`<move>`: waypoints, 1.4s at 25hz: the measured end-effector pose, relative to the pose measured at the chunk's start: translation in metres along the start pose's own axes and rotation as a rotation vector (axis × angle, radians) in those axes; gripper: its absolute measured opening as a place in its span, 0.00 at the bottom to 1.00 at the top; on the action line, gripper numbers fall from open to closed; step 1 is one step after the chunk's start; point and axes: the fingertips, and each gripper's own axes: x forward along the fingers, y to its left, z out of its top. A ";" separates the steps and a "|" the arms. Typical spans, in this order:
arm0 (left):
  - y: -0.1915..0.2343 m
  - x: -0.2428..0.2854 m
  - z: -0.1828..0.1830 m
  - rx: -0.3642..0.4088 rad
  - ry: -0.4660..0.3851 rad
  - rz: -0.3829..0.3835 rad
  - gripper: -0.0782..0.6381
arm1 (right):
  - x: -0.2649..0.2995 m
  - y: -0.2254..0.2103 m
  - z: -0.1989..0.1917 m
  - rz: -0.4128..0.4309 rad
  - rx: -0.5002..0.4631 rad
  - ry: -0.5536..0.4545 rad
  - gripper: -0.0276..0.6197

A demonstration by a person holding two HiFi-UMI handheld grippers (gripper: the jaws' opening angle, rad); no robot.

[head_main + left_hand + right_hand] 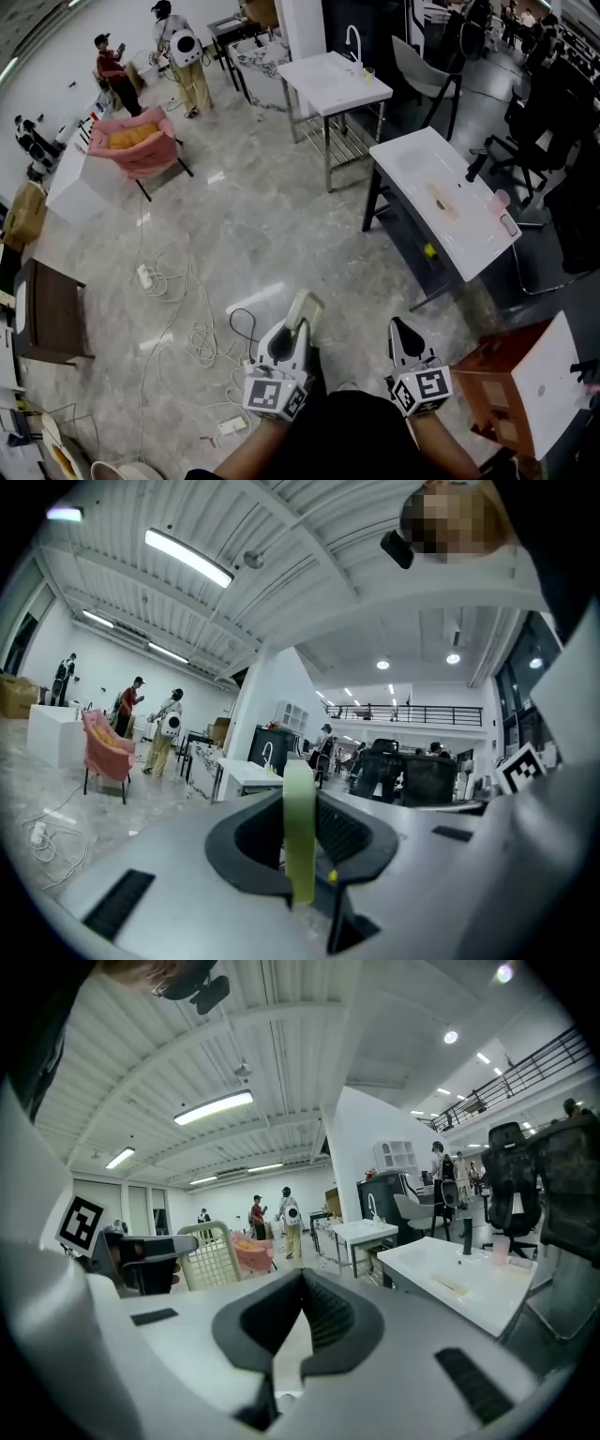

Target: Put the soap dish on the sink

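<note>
The soap dish (306, 306), pale green with a slatted face, was clamped edge-on in the left tongs (298, 326), off any surface and above the floor (272, 234). The pads pressed on both of its faces. The white sink (417, 164) stood well apart from it, ahead and to the right, on a dark-framed tabletop, with a black faucet (475, 167) at its far side and a pink cup (501, 199) near the faucet.

The floor was polished grey stone, with white cables (173, 314) lying loose on it to the left. A second white sink unit (328, 80) stood farther back, and a pink armchair (136, 141) to the left. Two people (183, 52) stood at the far end of the room.

Each marker cube (274, 394) carried black-and-white square patterns.

The right tongs (401, 330) were clenched with nothing between them. Both forearms reached in from the bottom edge, the tongs side by side and pointing ahead.
</note>
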 end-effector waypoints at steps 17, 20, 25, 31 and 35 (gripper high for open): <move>0.158 0.176 0.059 -0.040 0.002 -0.062 0.21 | 0.208 -0.035 0.088 -0.132 -0.060 -0.025 0.04; 0.190 0.210 0.077 -0.047 0.009 -0.078 0.21 | 0.251 -0.034 0.102 -0.168 -0.094 0.019 0.04; 0.232 0.260 0.102 -0.026 -0.006 -0.124 0.21 | 0.310 -0.036 0.120 -0.202 -0.073 0.018 0.04; 0.278 0.300 0.125 -0.016 -0.017 -0.149 0.21 | 0.362 -0.038 0.128 -0.240 -0.037 0.030 0.04; 0.303 0.315 0.129 -0.010 -0.023 -0.163 0.21 | 0.385 -0.032 0.130 -0.257 -0.049 0.047 0.04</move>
